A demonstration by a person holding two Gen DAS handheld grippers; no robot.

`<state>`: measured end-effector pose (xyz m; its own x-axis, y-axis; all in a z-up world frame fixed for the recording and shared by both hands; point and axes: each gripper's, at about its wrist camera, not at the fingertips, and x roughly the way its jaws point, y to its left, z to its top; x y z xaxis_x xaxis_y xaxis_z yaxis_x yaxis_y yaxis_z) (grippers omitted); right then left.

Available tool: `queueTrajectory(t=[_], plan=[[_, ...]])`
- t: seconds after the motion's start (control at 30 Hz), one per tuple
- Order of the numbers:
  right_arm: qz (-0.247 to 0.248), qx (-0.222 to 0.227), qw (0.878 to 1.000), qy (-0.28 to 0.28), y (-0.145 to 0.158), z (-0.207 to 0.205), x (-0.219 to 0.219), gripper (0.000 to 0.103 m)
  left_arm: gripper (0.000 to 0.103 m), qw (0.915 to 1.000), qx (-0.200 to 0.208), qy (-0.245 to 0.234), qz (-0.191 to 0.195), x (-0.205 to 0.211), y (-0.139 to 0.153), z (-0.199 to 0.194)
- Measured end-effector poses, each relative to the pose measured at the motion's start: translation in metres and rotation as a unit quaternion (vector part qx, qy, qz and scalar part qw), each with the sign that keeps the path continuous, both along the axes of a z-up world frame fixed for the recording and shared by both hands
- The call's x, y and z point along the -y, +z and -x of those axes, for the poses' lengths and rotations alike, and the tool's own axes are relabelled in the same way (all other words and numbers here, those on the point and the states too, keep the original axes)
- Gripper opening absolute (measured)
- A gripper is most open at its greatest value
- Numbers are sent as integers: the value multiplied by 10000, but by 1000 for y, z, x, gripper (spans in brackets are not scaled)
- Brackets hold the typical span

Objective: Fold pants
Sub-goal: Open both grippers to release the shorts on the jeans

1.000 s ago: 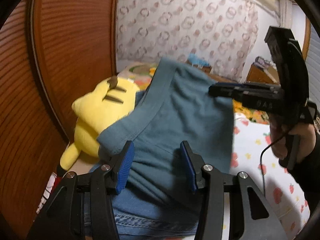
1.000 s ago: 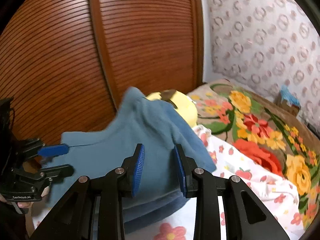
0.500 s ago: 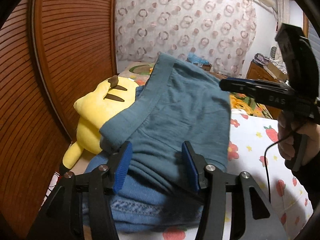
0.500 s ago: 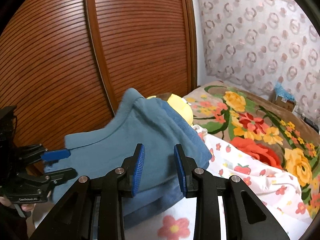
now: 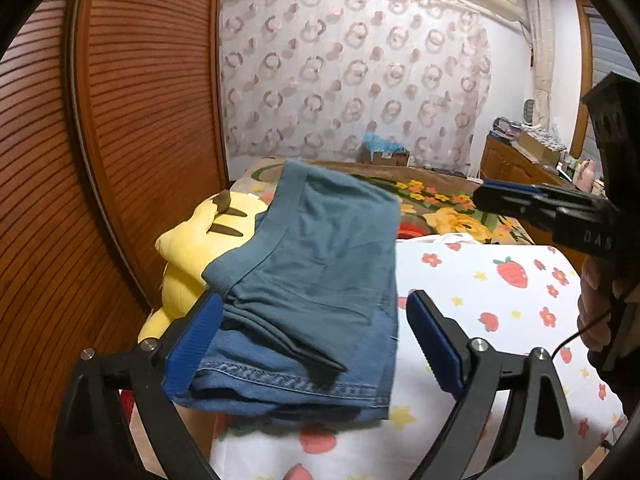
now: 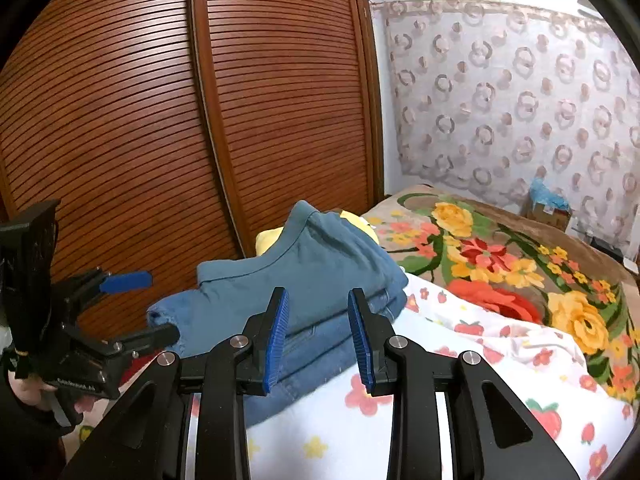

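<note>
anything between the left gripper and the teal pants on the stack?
Nothing visible. The left gripper is open, its blue pads on either side of the near edge of the teal pants, which lie on folded jeans. The yellow plush sits behind the stack, out of the path.

teal-blue soft cotton pants point(image 5: 316, 248), folded into neat rectangle, waistband edge facing wardrobe side. sits flat on top of folded blue denim jeans point(image 5: 288, 380), stack resting on strawberry-print white bedsheet point(image 5: 500, 292), far end propped up a bit.
</note>
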<state>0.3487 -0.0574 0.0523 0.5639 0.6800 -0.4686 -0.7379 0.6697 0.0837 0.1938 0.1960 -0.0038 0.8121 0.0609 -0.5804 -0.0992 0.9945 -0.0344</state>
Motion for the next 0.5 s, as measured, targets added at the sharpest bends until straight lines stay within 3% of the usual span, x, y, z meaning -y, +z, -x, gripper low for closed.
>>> queueTrajectory(t=[0.03,0.23,0.5], plan=[[13,29,10000,-42,1,6,4,33,103,10000,37,-17,-11,3,3,4],[-34,81,9998,-180,6,39,25,46,103,9996,249,-93,-23,18,19,22],[-31,105,9986,-526,7,80,53,53,103,9991,376,-153,-75,38,30,43]])
